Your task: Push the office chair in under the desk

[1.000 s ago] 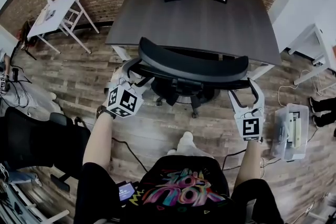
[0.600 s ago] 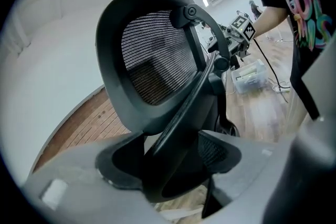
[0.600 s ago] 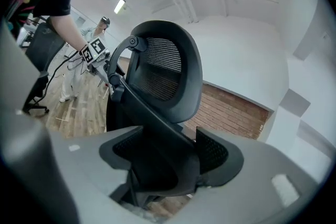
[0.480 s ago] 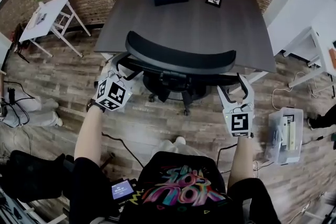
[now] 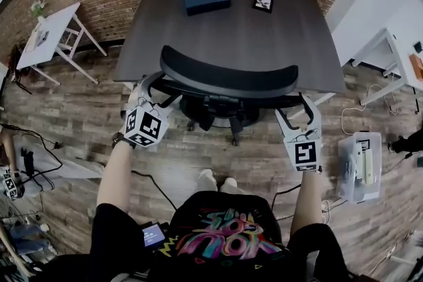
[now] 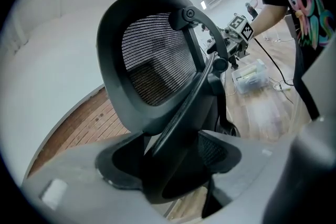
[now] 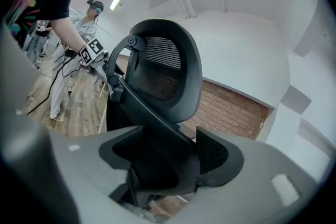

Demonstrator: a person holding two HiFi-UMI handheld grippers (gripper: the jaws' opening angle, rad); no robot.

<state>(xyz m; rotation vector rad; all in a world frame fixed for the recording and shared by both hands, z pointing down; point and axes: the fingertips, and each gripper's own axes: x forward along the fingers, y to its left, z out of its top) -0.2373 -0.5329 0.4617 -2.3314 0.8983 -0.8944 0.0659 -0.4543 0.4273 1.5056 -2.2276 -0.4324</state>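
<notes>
The black mesh-back office chair (image 5: 228, 76) stands at the near edge of the dark desk (image 5: 231, 23), its seat and base partly beneath the top. My left gripper (image 5: 153, 90) grips the chair's left arm, and my right gripper (image 5: 301, 112) grips its right arm. In the left gripper view the chair (image 6: 152, 71) rises ahead, with its black arm bar filling the gap in my left gripper (image 6: 168, 165). The right gripper view shows the backrest (image 7: 168, 76) from the other side, and the arm fills my right gripper (image 7: 163, 160) in the same way.
A dark blue box (image 5: 207, 0) and a small framed card (image 5: 263, 2) lie on the desk. A white folding table (image 5: 46, 33) stands at the left, a clear plastic bin (image 5: 359, 165) on the floor at the right, white furniture (image 5: 390, 30) beyond. A black cable (image 5: 149, 178) crosses the floor.
The chair has rolled toward the desk with both grippers following it. Its base and seat sit further beneath the desktop than a second ago.
</notes>
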